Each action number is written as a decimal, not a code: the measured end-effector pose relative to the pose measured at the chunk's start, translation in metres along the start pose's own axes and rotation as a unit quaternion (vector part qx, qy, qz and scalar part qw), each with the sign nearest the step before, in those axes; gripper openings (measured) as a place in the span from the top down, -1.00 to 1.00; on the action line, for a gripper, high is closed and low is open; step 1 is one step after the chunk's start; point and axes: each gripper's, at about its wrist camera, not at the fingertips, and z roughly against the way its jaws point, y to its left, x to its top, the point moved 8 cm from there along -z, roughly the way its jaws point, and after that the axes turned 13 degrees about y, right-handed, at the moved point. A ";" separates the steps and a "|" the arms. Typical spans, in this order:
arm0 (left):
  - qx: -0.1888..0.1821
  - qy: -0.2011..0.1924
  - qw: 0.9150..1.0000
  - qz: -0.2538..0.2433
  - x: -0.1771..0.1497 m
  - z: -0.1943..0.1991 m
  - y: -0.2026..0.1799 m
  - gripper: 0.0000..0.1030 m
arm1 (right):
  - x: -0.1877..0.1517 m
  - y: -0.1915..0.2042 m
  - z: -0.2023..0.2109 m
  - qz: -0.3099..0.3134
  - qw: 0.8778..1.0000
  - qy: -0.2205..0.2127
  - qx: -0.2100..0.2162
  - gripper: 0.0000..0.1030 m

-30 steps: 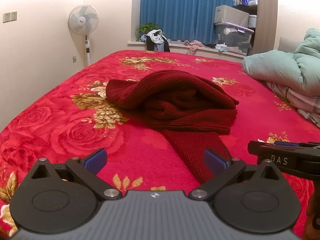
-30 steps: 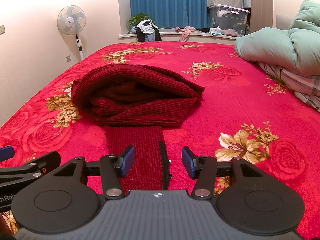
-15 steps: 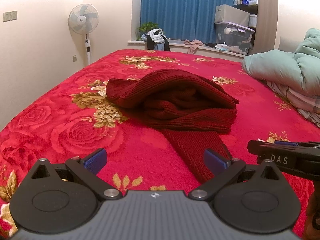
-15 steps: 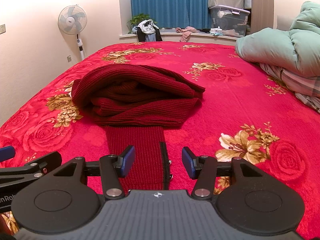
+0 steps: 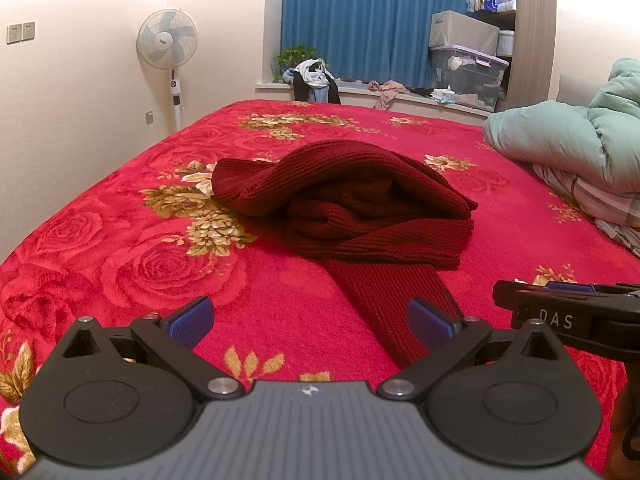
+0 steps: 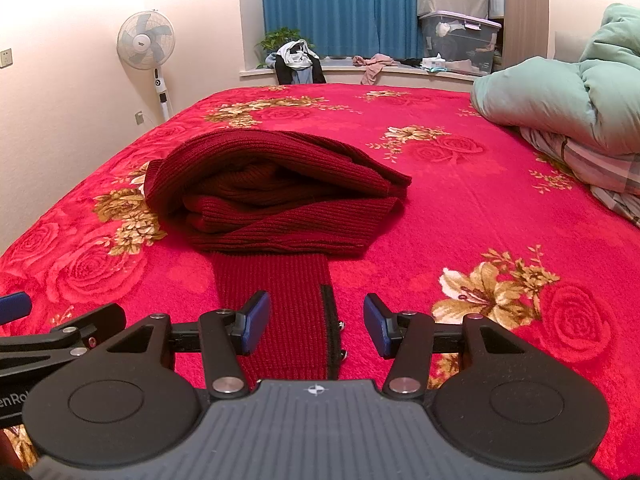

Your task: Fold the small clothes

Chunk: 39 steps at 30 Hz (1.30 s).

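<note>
A dark red knitted sweater [image 5: 344,204] lies bundled on the red rose bedspread [image 5: 160,248]; it also shows in the right wrist view [image 6: 276,196]. One sleeve [image 5: 392,296] stretches toward me, and in the right wrist view the sleeve [image 6: 288,304] ends in a dark cuff edge between the fingers. My left gripper [image 5: 310,322] is open and empty, just left of the sleeve end. My right gripper [image 6: 316,324] is open, low over the sleeve end, holding nothing. The right gripper's side shows at the right of the left wrist view [image 5: 568,316].
A green quilt [image 6: 560,96] over striped bedding lies at the right of the bed. A standing fan [image 5: 170,48], a window ledge with clothes [image 5: 316,80] and storage boxes [image 5: 464,64] stand beyond the far edge. A wall runs along the left.
</note>
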 end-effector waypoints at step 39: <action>-0.010 0.001 1.000 -0.015 0.119 -0.090 0.011 -0.68 | 0.129 -0.105 -0.024 -0.129 0.986 -0.078 0.071 0.21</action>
